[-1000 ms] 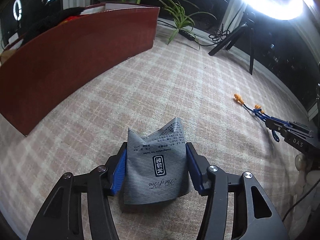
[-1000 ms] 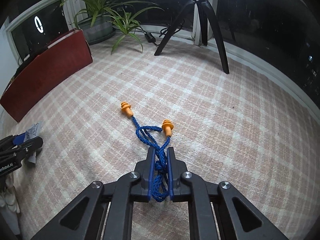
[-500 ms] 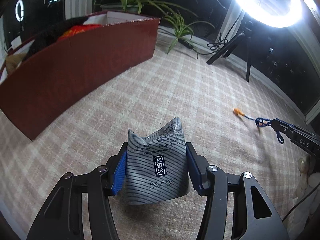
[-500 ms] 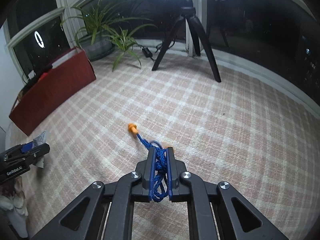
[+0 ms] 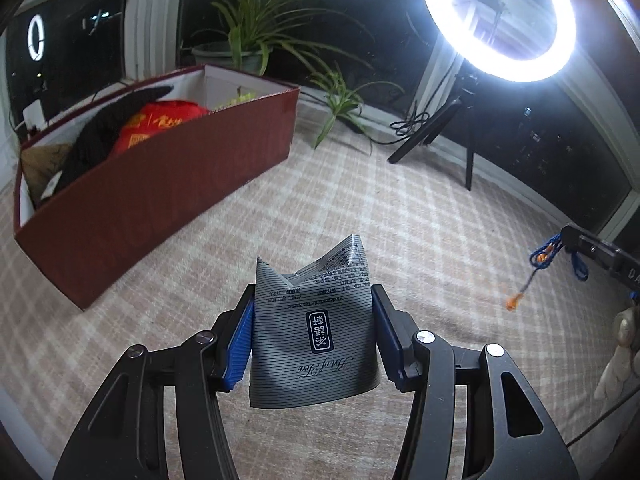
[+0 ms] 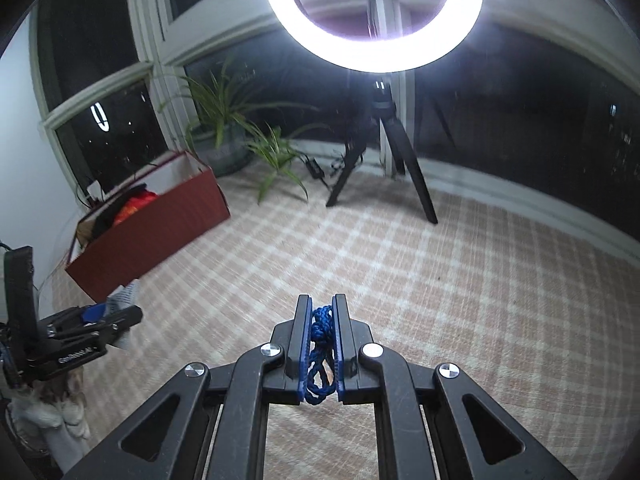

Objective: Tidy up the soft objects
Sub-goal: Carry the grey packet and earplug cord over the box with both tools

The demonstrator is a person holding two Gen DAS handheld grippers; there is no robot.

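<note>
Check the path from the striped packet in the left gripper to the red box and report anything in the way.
Nothing visible blocks it. Between the striped packet, clamped in the left gripper, and the red box lies only bare checked cloth; the box's open top already holds a few items.

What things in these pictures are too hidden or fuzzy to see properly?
- Earplugs on the blue cord: hidden below the right gripper in its own view; small and blurred in the left wrist view.
- Red box: its front wall hides most of the contents; only the tops of a black thing and a red bag show.
- Striped packet: the left gripper pads cover its sides.
</note>
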